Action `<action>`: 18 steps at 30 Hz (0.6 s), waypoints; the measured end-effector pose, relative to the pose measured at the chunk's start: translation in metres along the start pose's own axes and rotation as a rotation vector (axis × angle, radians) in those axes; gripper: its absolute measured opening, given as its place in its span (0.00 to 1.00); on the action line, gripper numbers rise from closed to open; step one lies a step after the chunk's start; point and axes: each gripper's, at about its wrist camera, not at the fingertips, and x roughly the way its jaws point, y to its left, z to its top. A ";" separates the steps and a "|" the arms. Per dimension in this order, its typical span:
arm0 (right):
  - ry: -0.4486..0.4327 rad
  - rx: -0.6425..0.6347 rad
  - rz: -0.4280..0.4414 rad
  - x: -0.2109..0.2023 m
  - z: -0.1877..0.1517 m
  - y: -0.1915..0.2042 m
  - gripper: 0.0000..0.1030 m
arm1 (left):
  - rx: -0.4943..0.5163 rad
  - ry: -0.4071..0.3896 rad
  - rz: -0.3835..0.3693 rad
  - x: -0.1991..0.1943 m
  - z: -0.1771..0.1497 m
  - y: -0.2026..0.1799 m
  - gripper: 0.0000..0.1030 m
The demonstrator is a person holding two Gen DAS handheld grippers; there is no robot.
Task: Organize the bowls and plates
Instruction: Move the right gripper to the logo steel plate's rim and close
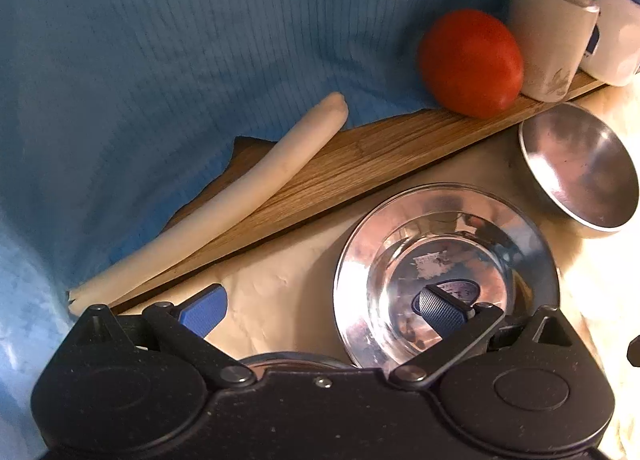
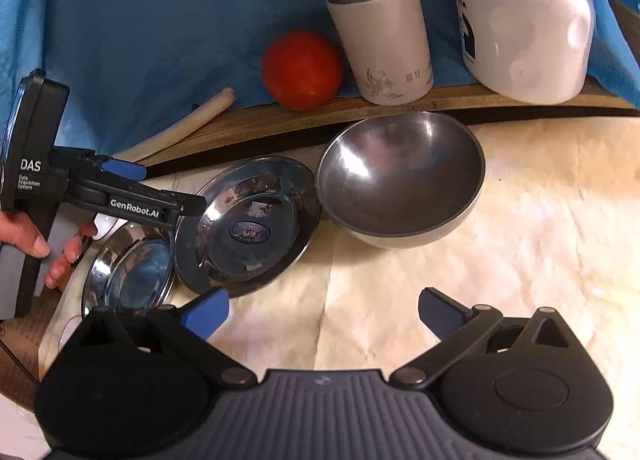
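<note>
A shiny steel plate (image 1: 404,228) (image 2: 248,228) with a sticker in its middle lies tilted on the cream cloth, leaning on a second steel plate (image 2: 128,272). My left gripper (image 1: 322,310) (image 2: 160,186) is open and straddles the tilted plate's left rim: one blue finger sits over the plate's well, the other outside it. A dull steel bowl (image 1: 580,172) (image 2: 400,180) stands just right of the plates. My right gripper (image 2: 323,313) is open over bare cloth in front of the plates, holding nothing.
A wooden board (image 1: 360,156) runs along the back with a pale rolling pin (image 1: 224,200), a tomato (image 2: 302,68), a white tumbler (image 2: 380,40) and a white-and-blue jug (image 2: 524,32). Blue cloth (image 1: 160,40) hangs behind. A hand (image 2: 24,236) holds the left gripper.
</note>
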 end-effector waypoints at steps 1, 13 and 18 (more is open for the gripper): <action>0.004 0.007 0.003 0.002 0.000 0.000 1.00 | 0.003 0.004 -0.001 0.002 0.001 0.000 0.99; 0.031 0.038 0.013 0.021 0.003 0.003 1.00 | 0.036 0.026 -0.011 0.017 0.007 0.002 0.99; 0.018 0.064 0.023 0.024 0.005 0.002 0.99 | 0.038 0.041 -0.006 0.024 0.010 0.007 0.99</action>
